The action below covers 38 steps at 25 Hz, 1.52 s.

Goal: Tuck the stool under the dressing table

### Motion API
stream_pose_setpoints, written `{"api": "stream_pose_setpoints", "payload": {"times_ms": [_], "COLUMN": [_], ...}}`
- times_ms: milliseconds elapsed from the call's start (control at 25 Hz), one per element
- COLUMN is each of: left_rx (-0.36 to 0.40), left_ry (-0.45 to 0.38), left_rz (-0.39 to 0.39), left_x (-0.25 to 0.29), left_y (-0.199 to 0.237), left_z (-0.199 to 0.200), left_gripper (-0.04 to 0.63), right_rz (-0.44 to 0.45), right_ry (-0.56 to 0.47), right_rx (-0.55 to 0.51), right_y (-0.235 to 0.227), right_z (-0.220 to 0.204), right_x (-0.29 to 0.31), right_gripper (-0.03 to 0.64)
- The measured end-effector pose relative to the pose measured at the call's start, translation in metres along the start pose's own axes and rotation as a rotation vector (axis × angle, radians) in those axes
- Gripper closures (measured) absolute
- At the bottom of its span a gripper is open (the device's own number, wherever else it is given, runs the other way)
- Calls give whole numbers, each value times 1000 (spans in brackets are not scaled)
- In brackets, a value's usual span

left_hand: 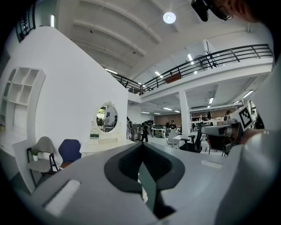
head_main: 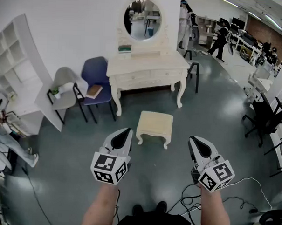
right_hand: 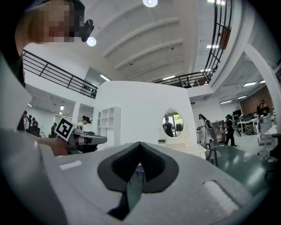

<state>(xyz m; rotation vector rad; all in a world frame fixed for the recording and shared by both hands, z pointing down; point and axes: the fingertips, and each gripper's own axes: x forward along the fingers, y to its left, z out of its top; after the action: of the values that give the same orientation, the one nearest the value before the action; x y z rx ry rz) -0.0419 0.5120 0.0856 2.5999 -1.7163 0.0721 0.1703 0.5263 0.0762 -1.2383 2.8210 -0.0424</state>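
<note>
Right, stool (head_main: 154,125): cream, padded top, curved legs, upright on the grey floor (head_main: 214,136). It's out in the open in front of the counter (head_main: 147,67), not under it, w/ a strip of bare floor between the 2.

Relative to the tongs: the stool sits ahead of both, roughly centred betw. them. Left tongs (head_main: 127,130) tip is just beside the stool's near-left corner in the head view, not touching. Right tongs (head_main: 191,139) is further off, to the stool's right, clear gap. Neither touches the stool.

Both tongs clenched, nothing in them. In the left gripper view, the left tongs (left_hand: 142,145) show dark pads meeting at the tip. The right gripper view shows the same for the right tongs (right_hand: 139,143). Both are held level, pointing toward the counter.

Counter: cream, 2 drawers, carved legs, against the white wall, oval mirror (head_main: 142,19) on top at the back, green box (head_main: 124,49) on its left end. The mirror also shows in the left gripper view (left_hand: 106,118) and the right gripper view (right_hand: 172,124).

Left of the counter: blue chair (head_main: 97,77) w/ a book (head_main: 94,90) on the seat, then a pale chair (head_main: 65,83), then a white shelf unit (head_main: 13,53). Cables (head_main: 193,200) lie on the floor near the person's feet.
</note>
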Motion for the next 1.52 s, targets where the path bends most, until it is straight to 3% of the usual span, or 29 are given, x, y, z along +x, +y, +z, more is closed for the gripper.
{"api": "stream_pose_setpoints", "payload": {"times_ms": [640, 1160, 1520], "left_rx": [-28, -32, -60], "left_ry": [80, 30, 51], "left_rz": [19, 39, 19], "left_x": [-6, 13, 39], "left_y": [-13, -62, -56], "left_z": [-37, -16, -33], "left_gripper": [575, 575, 575], "right_rz": [-20, -9, -14], "right_ry": [4, -19, 26], "right_rx": [21, 31, 70], "right_y": [-27, -48, -65], "right_z": [-14, -11, -29], "right_x": [-34, -57, -51], "right_gripper": [614, 612, 612]}}
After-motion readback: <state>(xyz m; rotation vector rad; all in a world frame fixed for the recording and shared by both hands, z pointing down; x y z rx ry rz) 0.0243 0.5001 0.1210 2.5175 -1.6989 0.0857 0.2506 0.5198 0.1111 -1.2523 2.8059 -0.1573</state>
